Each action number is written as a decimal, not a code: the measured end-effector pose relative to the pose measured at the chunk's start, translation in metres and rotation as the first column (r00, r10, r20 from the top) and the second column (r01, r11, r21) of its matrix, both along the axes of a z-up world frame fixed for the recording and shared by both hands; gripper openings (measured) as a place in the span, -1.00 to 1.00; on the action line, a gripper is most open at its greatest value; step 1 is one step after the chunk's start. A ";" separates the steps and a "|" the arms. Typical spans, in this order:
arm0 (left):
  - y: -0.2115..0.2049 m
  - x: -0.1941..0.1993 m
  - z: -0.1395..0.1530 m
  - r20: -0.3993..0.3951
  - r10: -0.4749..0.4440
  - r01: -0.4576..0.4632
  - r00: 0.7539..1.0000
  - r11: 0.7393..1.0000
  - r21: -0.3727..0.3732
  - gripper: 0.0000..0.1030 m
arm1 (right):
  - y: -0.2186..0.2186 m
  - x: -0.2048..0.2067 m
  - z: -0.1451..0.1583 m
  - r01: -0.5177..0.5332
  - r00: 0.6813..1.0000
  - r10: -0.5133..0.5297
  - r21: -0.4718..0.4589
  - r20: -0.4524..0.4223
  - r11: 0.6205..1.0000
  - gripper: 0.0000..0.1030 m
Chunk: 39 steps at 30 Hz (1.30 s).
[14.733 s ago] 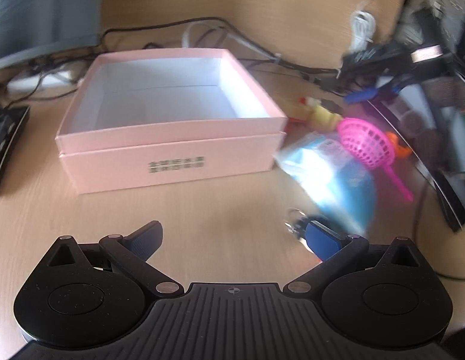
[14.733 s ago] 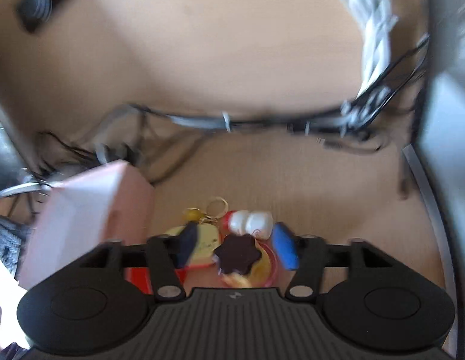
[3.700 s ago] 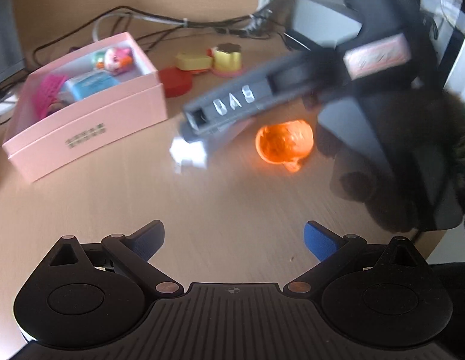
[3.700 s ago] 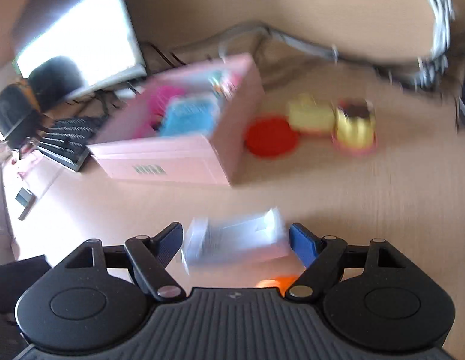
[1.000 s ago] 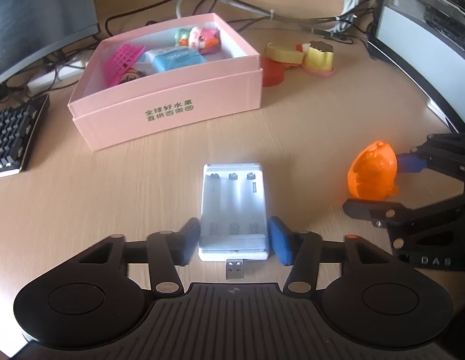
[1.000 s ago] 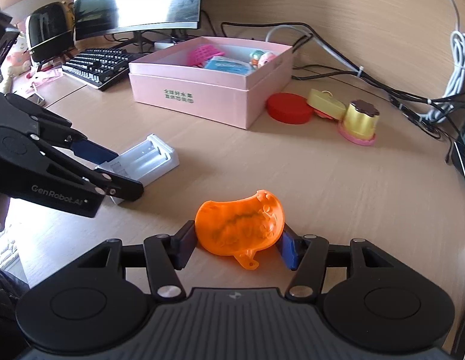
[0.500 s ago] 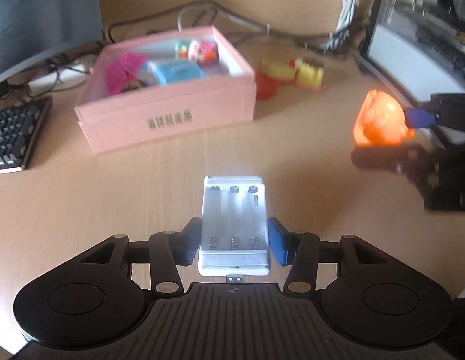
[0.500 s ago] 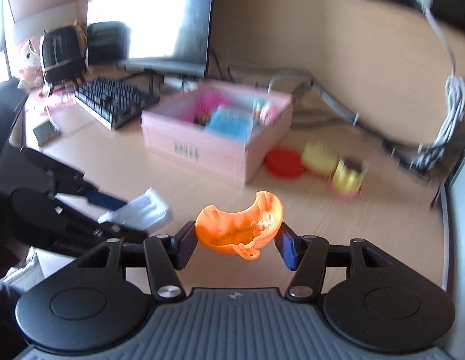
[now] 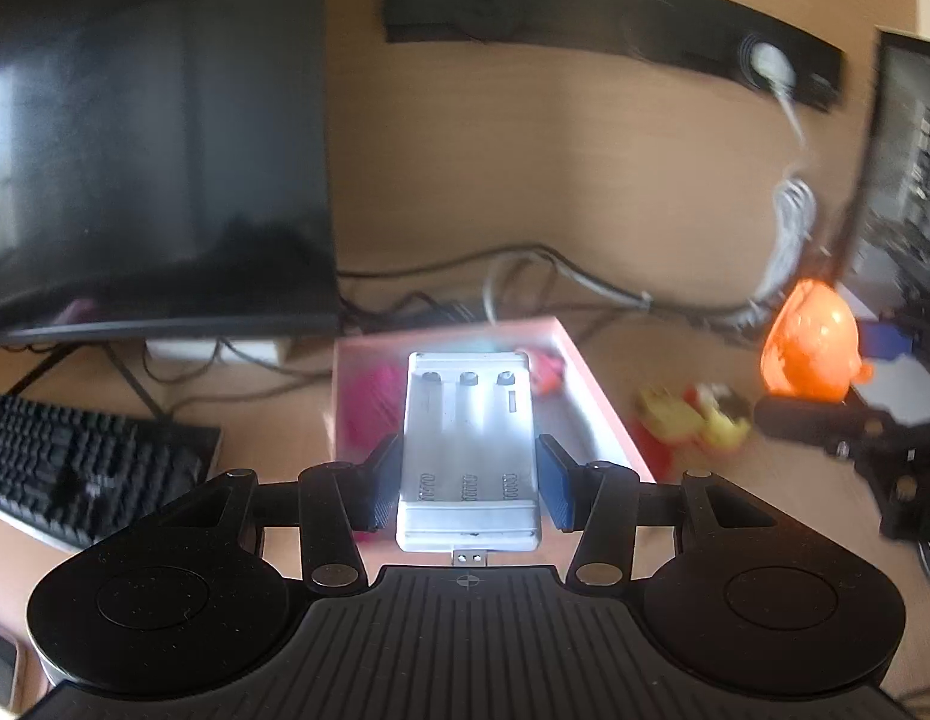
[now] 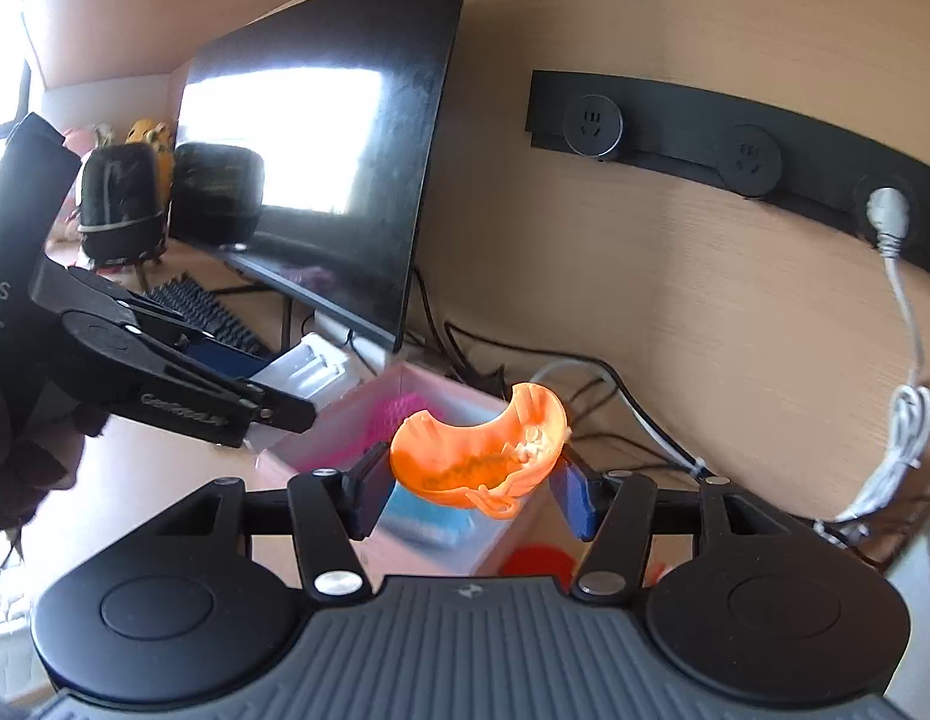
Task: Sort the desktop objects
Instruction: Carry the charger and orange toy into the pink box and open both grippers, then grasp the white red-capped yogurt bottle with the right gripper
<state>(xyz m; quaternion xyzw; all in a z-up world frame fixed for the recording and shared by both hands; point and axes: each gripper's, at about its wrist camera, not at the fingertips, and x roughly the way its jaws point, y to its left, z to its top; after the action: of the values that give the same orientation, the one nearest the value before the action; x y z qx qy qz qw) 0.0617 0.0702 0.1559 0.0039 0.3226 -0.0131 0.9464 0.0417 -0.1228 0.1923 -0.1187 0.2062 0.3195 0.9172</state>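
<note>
Wooden desk (image 9: 705, 516) with monitor (image 9: 153, 132), keyboard (image 9: 75, 468), cables. Left gripper (image 9: 468, 480) clamps white charger (image 9: 468, 450), right gripper (image 10: 471, 489) clamps orange toy (image 10: 477, 450), both above pink box (image 9: 591, 402).

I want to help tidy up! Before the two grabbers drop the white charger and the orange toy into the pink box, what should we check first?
1. Left gripper holds the white charger firmly: ok, both pads press its sides.
2. Right gripper holds the orange toy: ok, clamped between the pads.
3. Charger is over the pink box: ok, it seems to hang above the opening.
4. Orange toy is over the box: cannot tell, it looks near the box's corner.
5. Room left inside the box: cannot tell, the view is blurred and partly blocked.
6. The two grippers are apart: ok, no contact visible.
</note>
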 end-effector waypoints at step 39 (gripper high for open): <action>-0.078 -0.062 -0.127 -0.292 -0.226 0.218 0.929 0.974 -0.060 0.89 | -0.062 0.052 -0.119 0.205 0.902 -0.156 0.082 -0.402 0.975 -0.26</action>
<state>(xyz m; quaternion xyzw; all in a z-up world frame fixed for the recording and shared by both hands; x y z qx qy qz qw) -0.0002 -0.0083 0.0285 0.0260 0.4585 -0.1247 0.8795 0.0940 -0.1844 0.0735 0.0238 0.3763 0.2623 0.8883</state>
